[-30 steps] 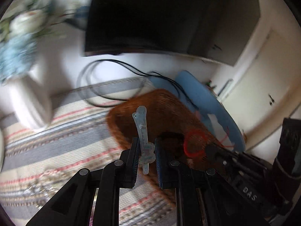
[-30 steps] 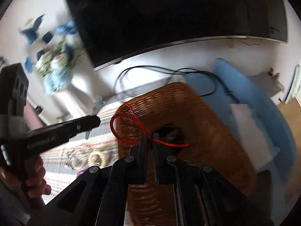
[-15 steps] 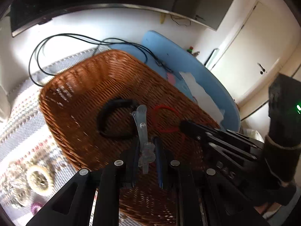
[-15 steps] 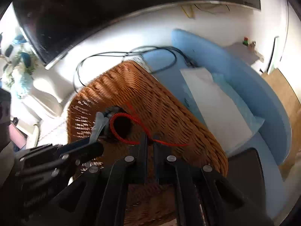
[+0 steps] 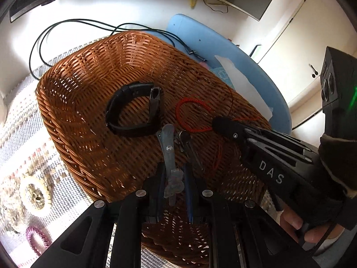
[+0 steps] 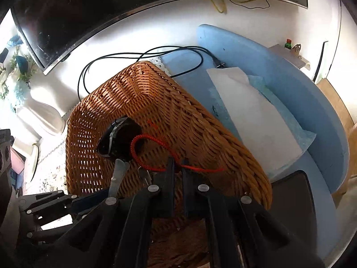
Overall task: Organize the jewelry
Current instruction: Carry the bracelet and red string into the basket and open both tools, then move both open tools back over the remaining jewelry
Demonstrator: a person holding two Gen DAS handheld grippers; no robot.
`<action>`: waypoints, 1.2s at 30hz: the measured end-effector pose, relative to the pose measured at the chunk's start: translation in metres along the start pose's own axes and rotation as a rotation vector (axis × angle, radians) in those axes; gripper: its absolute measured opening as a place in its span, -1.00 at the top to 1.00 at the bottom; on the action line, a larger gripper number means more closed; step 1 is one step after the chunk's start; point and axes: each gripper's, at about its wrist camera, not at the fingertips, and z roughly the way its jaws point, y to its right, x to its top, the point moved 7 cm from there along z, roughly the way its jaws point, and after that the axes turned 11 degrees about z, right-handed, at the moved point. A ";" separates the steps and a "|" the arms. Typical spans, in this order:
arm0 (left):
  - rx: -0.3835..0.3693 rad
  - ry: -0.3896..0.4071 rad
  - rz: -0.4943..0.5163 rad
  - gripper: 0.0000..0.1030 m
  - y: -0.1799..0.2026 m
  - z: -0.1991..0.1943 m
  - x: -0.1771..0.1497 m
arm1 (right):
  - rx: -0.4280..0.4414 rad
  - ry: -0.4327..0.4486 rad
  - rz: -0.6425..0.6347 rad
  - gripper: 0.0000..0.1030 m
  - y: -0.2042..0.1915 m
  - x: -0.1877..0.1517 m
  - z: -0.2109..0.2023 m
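Observation:
A brown wicker basket [image 5: 84, 102] fills both views, also in the right wrist view [image 6: 156, 102]. A black watch band [image 5: 133, 111] lies on its floor. My left gripper [image 5: 173, 178] is shut on a clear hair clip [image 5: 169, 156], held low over the basket floor. My right gripper [image 6: 177, 167] is shut on a red string bracelet [image 6: 142, 151], whose loop hangs over the basket beside the black band [image 6: 118, 140]. The right gripper also shows in the left wrist view [image 5: 225, 125], just right of the clip.
A blue tray [image 6: 279, 71] with white paper [image 6: 252, 116] lies right of the basket. Black cables [image 5: 67, 24] run behind it under a TV [image 6: 111, 6]. More jewelry [image 5: 33, 196] and a purple hair tie [image 5: 36, 239] lie on the striped mat at left. A white vase [image 6: 38, 114] stands left.
Both grippers have swung from the mat side over the basket and come lower into it, still carrying the clip and the red bracelet. The black band has come into clear view.

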 end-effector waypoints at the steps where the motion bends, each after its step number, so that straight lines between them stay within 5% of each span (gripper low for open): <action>1: 0.003 0.001 -0.001 0.69 -0.001 0.000 0.000 | 0.000 -0.001 0.000 0.87 0.000 0.000 0.000; 11: 0.030 0.012 -0.024 0.58 -0.007 -0.005 0.000 | 0.013 0.006 -0.009 0.82 -0.003 0.001 -0.005; 15: 0.017 0.034 -0.038 0.34 -0.011 -0.010 0.001 | 0.043 0.007 -0.008 0.39 -0.007 0.000 -0.008; 27: -0.010 0.080 -0.091 0.31 -0.024 -0.031 -0.005 | 0.070 0.022 -0.017 0.28 -0.017 0.000 -0.019; 29: -0.022 0.103 -0.111 0.31 -0.029 -0.040 -0.007 | 0.089 0.025 -0.013 0.08 -0.022 0.000 -0.022; 31: -0.023 0.139 -0.138 0.31 -0.037 -0.053 -0.009 | 0.127 0.036 0.030 -0.47 -0.026 0.002 -0.027; 33: -0.017 0.173 -0.173 0.31 -0.049 -0.067 -0.013 | 0.211 0.028 0.105 -0.80 -0.030 0.005 -0.034; 36: 0.018 0.215 -0.237 0.30 -0.073 -0.089 -0.025 | 0.273 -0.003 0.124 -0.90 -0.045 0.005 -0.038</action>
